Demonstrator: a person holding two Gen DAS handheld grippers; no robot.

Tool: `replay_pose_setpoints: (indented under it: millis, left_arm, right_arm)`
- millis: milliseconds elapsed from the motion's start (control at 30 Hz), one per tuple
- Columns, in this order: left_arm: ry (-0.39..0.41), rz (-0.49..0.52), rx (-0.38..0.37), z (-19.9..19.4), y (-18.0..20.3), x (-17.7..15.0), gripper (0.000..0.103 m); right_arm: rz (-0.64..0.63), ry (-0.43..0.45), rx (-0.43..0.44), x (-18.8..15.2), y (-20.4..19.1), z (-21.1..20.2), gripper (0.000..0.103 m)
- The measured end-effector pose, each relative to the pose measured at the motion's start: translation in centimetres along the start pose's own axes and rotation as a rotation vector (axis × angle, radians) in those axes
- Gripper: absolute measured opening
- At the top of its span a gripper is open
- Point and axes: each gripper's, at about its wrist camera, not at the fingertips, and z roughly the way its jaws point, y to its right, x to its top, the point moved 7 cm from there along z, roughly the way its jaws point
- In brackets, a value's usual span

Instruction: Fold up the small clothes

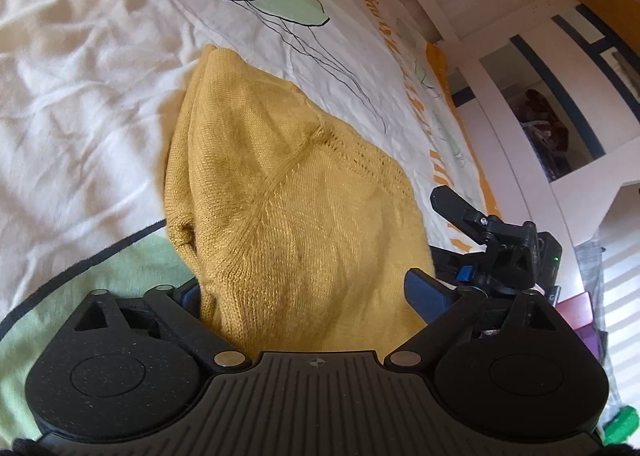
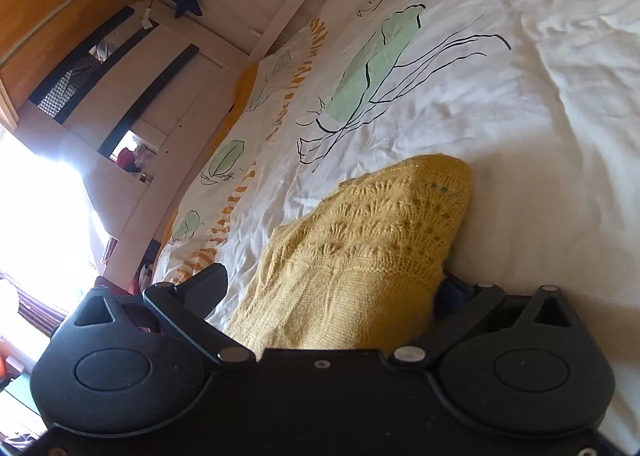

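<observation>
The bed (image 1: 80, 103), under a white cover printed with green jellyfish, carries a mustard-yellow knitted garment (image 1: 288, 191) lying bunched near the cover's patterned side. A fold looks just laid. The left gripper (image 1: 312, 296) and the right gripper (image 2: 332, 296) both stand spread, knit between the jaws but not pinched. Next I'd expect both to back off and take new edges.

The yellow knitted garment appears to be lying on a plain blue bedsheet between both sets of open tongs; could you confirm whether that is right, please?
Not quite: the sheet is not plain blue. The yellow knitted garment lies on a white duvet cover printed with green jellyfish, as the right wrist view shows clearly. The rest stands: it sits between the open left tongs and the open right tongs.
</observation>
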Motion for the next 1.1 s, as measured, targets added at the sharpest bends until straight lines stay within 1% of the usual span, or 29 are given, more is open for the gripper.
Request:
replay_pose_setpoints:
  millis: [33,67,100,133,167,233,300,367,400,433,467,500,567,600,633,667,733,800,833,867,900,933,967,1033,1100]
  left_arm:
    - [-0.01,-0.025,0.0,-0.2,-0.2,-0.2,0.059]
    - [-0.036,-0.067,-0.011,-0.2,-0.7,-0.6,0.022]
    - [-0.064,-0.128,-0.035,0.0,-1.2,-1.1,0.017]
    - [-0.074,-0.174,-0.06,0.2,-1.5,-1.6,0.017]
    - [-0.07,-0.195,-0.072,0.2,-1.6,-1.9,0.017]
    - [-0.065,-0.2,-0.073,0.0,-1.0,-2.3,0.017]
    - [-0.08,-0.205,-0.12,-0.4,0.4,-3.0,0.017]
    - [-0.093,-0.179,-0.139,-0.8,1.8,-3.8,0.017]
    - [-0.096,-0.168,-0.136,-0.8,2.1,-4.3,0.018]
    - [-0.093,-0.164,-0.111,-0.6,2.0,-4.7,0.024]
    - [-0.09,-0.157,-0.057,-0.2,1.6,-5.0,0.034]
    - [-0.095,-0.137,0.006,0.3,1.1,-5.4,0.036]
    - [-0.069,-0.085,0.013,0.3,1.1,-5.6,0.035]
    - [-0.06,-0.063,0.036,-0.1,1.2,-5.7,0.035]
    - [-0.044,-0.036,0.071,-0.7,1.4,-5.7,0.036]
    - [-0.02,0.002,0.114,-1.5,1.6,-5.6,0.037]
    - [0.036,0.077,0.195,-3.3,2.0,-5.3,0.041]
    - [0.101,0.144,0.263,-4.8,2.7,-4.6,0.042]
    - [0.128,0.17,0.285,-5.3,3.0,-4.2,0.044]
    - [0.16,0.205,0.313,-5.6,3.7,-3.7,0.051]
    - [0.184,0.237,0.334,-5.6,4.3,-3.0,0.056]
    - [0.203,0.271,0.349,-5.4,4.8,-2.5,0.066]
    - [0.219,0.301,0.364,-4.9,5.3,-1.9,0.071]
    - [0.246,0.328,0.399,-3.6,5.7,-0.6,0.072]
    - [0.255,0.35,0.445,-2.0,5.7,0.8,0.072]
  right_arm:
    - [-0.01,-0.008,-0.007,-0.1,-0.1,-0.1,0.096]
    - [-0.011,-0.027,-0.03,-0.4,0.0,-0.2,0.069]
    - [-0.001,-0.05,-0.074,-0.6,0.4,-0.2,0.054]
    - [0.016,-0.068,-0.098,-0.9,0.8,-0.3,0.042]
    - [0.029,-0.062,-0.088,-0.9,0.9,-0.6,0.042]
    - [0.027,-0.053,-0.091,-0.7,0.3,-1.6,0.04]
    - [0.015,-0.06,-0.101,-0.4,-0.6,-3.0,0.039]
    - [-0.006,-0.072,-0.112,-0.4,-1.3,-4.7,0.039]
    - [-0.016,-0.08,-0.127,-0.5,-1.5,-5.3,0.039]
    - [-0.022,-0.087,-0.15,-0.5,-1.3,-5.8,0.039]
    - [-0.026,-0.092,-0.186,-0.6,-0.8,-6.0,0.042]
    - [-0.041,-0.097,-0.244,-0.7,0.1,-5.8,0.044]
    - [-0.089,-0.09,-0.365,-0.9,1.6,-5.8,0.058]
    - [-0.091,-0.071,-0.37,-0.9,1.9,-6.0,0.058]
    - [-0.071,-0.053,-0.359,-0.9,1.8,-6.3,0.06]
    - [-0.065,-0.038,-0.366,-0.8,1.7,-6.6,0.06]
    - [-0.118,-0.014,-0.409,-0.7,1.0,-7.1,0.062]
    - [-0.191,0.022,-0.447,-0.6,-0.3,-7.9,0.068]
    - [-0.219,0.041,-0.453,-0.7,-1.0,-8.3,0.075]
    - [-0.242,0.062,-0.457,-0.6,-1.6,-8.5,0.08]
    - [-0.264,0.079,-0.465,-0.6,-2.1,-8.6,0.08]
    - [-0.284,0.089,-0.476,-0.6,-2.5,-8.5,0.08]
    - [-0.31,0.098,-0.491,-0.5,-3.0,-8.2,0.087]
    - [-0.347,0.096,-0.515,-0.3,-3.2,-7.3,0.098]
    - [-0.362,0.092,-0.533,-0.1,-3.1,-6.3,0.098]
